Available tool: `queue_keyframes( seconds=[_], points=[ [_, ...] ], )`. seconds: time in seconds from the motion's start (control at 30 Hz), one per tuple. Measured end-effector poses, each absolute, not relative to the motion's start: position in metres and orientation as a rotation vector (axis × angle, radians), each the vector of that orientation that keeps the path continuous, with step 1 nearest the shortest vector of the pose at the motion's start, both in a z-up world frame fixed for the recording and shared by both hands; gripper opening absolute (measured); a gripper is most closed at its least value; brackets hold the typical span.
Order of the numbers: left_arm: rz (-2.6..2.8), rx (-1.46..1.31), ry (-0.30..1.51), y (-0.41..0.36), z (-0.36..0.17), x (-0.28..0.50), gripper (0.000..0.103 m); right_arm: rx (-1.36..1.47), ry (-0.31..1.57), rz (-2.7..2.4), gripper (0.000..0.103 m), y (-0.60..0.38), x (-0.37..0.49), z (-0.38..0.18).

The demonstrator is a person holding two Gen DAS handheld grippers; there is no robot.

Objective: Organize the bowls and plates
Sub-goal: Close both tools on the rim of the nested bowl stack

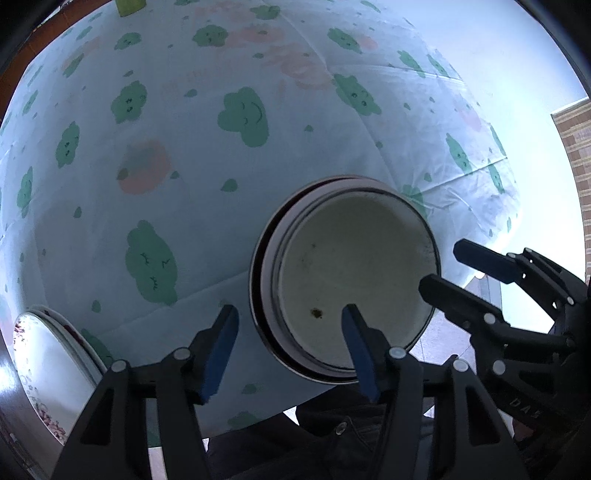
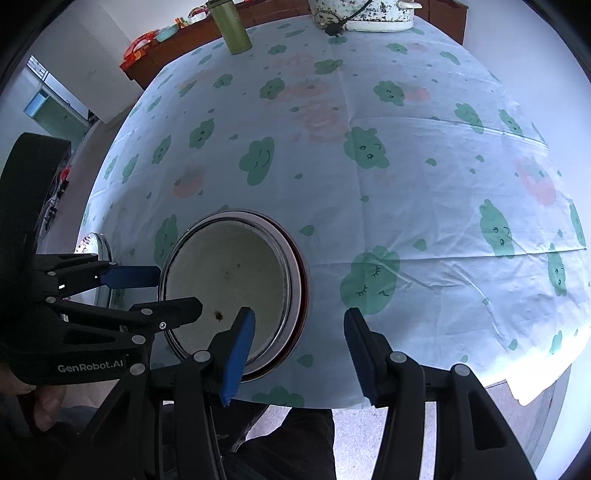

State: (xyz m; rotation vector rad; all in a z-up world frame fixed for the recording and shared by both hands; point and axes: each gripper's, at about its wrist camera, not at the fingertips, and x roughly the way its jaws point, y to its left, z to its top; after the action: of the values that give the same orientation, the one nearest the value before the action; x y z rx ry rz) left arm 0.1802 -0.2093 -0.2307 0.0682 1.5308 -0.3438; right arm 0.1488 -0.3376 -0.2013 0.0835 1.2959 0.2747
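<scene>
A stack of nested white bowls [image 1: 351, 273] with dark rims stands near the table's front edge; it also shows in the right wrist view [image 2: 229, 280]. A floral-patterned white plate [image 1: 48, 369] lies at the left edge, and only its edge shows in the right wrist view [image 2: 92, 243]. My left gripper [image 1: 291, 350] is open and empty, above the bowls' left rim, and it also shows in the right wrist view [image 2: 173, 291]. My right gripper [image 2: 299, 354] is open and empty, above the bowls' right rim, and it also shows in the left wrist view [image 1: 443, 266].
The table wears a pale blue cloth [image 2: 369, 177] printed with green clouds. A green cylindrical bottle [image 2: 231, 26] and a white cooker with a plug [image 2: 365, 13] stand at the far edge. A wooden sideboard [image 2: 147, 59] with small items is behind.
</scene>
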Motion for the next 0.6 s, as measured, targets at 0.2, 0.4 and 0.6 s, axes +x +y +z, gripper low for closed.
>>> queue_keyframes(
  seconds=[0.2, 0.4, 0.6],
  points=[
    [-0.355, 0.044, 1.555, -0.21, -0.239, 0.179, 0.058, 0.096, 1.317, 0.294, 0.039, -0.337, 0.151, -0.211],
    [-0.361, 0.051, 1.553, -0.214, -0.241, 0.179, 0.048, 0.094, 1.324, 0.316, 0.028, -0.333, 0.152, -0.215],
    [-0.349, 0.079, 1.537, -0.214, -0.24, 0.178, 0.038, 0.076, 1.321, 0.305, 0.021, -0.334, 0.152, -0.215]
  ],
)
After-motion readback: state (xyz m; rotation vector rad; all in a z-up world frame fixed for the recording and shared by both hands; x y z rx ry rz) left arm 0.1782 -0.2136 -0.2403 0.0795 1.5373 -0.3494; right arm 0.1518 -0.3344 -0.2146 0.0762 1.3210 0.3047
